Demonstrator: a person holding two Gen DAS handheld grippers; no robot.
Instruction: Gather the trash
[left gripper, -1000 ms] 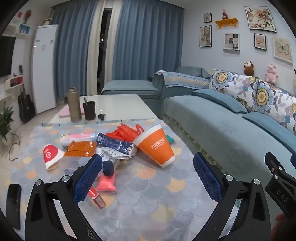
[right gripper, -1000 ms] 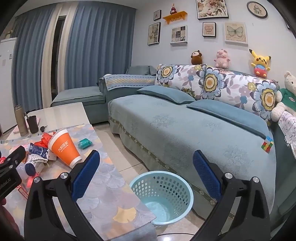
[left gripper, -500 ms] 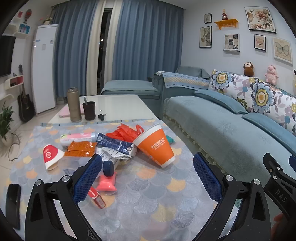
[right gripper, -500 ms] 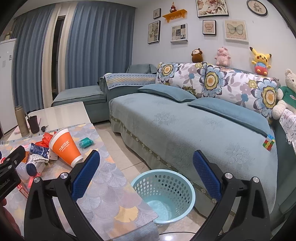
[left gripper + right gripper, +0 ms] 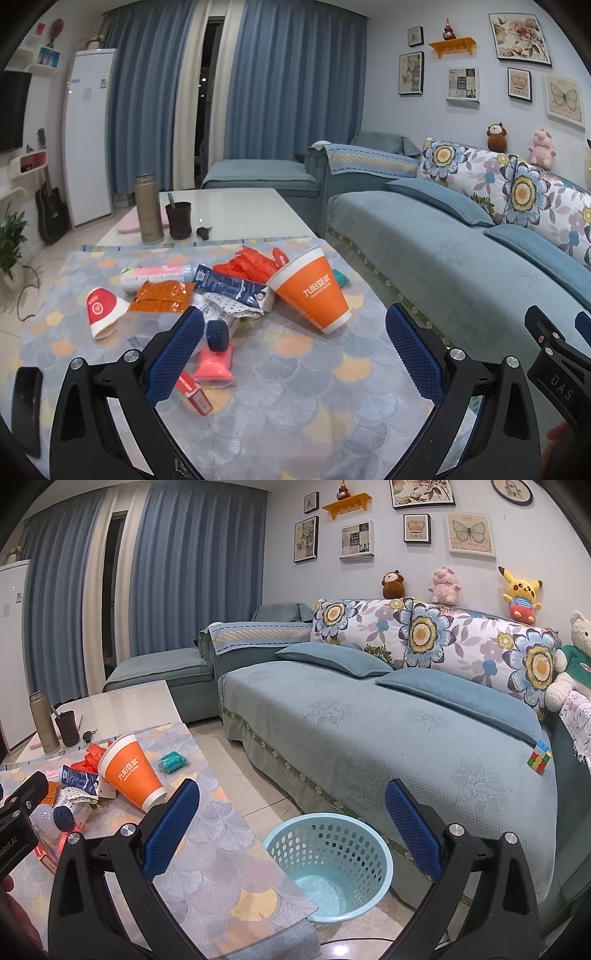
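A pile of trash lies on the patterned table (image 5: pixel 295 398): a tipped orange paper cup (image 5: pixel 314 291), an orange plastic bag (image 5: pixel 255 262), a dark blue wrapper (image 5: pixel 229 286), an orange packet (image 5: pixel 162 301), a small red cup (image 5: pixel 101 306), a pink tube (image 5: pixel 155 275) and a pink item with a blue cap (image 5: pixel 216 354). My left gripper (image 5: pixel 295 350) is open and empty above the table's near part. My right gripper (image 5: pixel 291 827) is open and empty above a light blue basket (image 5: pixel 328 864) on the floor. The orange cup (image 5: pixel 131 775) also shows in the right wrist view.
A thermos (image 5: pixel 147 208), a dark mug (image 5: pixel 179 221) and keys (image 5: pixel 203 232) stand on the white far half of the table. A teal packet (image 5: pixel 171 762) lies near the table's right edge. A blue sofa (image 5: pixel 369 731) runs along the right.
The right wrist view has shifted slightly, so the basket sits a little higher and nearer centre. The left gripper has barely moved. Both stay open.
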